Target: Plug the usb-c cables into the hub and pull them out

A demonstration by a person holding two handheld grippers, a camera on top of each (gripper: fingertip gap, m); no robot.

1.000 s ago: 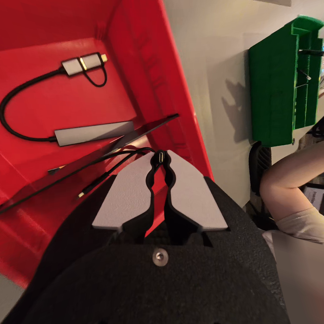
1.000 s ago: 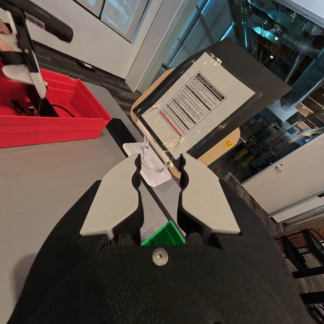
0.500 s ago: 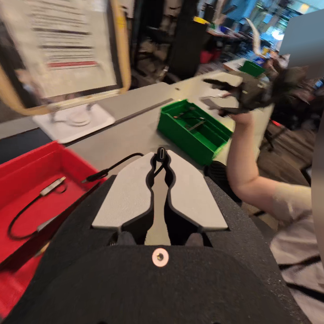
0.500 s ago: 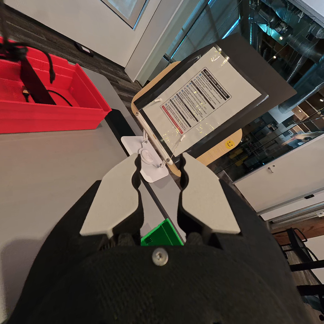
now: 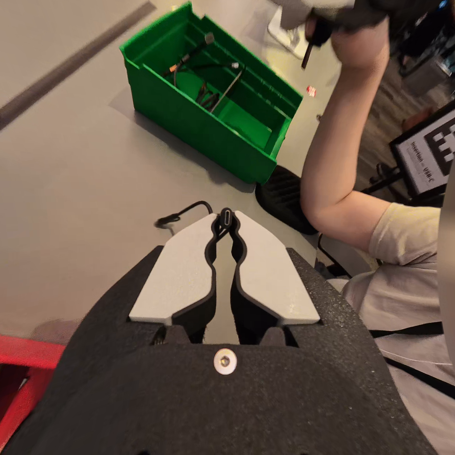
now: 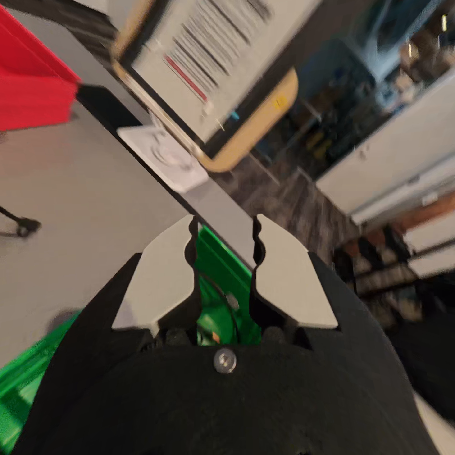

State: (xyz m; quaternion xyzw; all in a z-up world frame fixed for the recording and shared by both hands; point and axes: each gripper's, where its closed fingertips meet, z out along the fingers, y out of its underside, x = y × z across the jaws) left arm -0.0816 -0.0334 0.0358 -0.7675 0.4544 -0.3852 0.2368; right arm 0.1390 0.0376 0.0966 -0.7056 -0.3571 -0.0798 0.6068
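Note:
My left gripper (image 5: pixel 226 215) is shut on the plug of a black USB-C cable (image 5: pixel 202 203), held over the grey table (image 5: pixel 73 172). The cable loops out to the left of the fingertips. Its loose end shows at the left of the right wrist view (image 6: pixel 24 227). My right gripper (image 6: pixel 224 221) is open and empty above a green bin (image 6: pixel 221 268). It also shows blurred at the top right of the left wrist view (image 5: pixel 320 29). The hub is not in view.
The green bin (image 5: pixel 204 138) holds several small cables and a divider. A red bin's corner (image 5: pixel 14 357) lies at the lower left, also in the right wrist view (image 6: pixel 29 93). A person's arm (image 5: pixel 332 152) is right of the green bin. A sign stand (image 6: pixel 167 157) sits at the table's edge. About 25 cm separates my left fingertips from my right.
My left gripper has lifted the cable plug out of the red bin and swung over the table toward the green bin. My right gripper has dropped toward the green bin, staying open.

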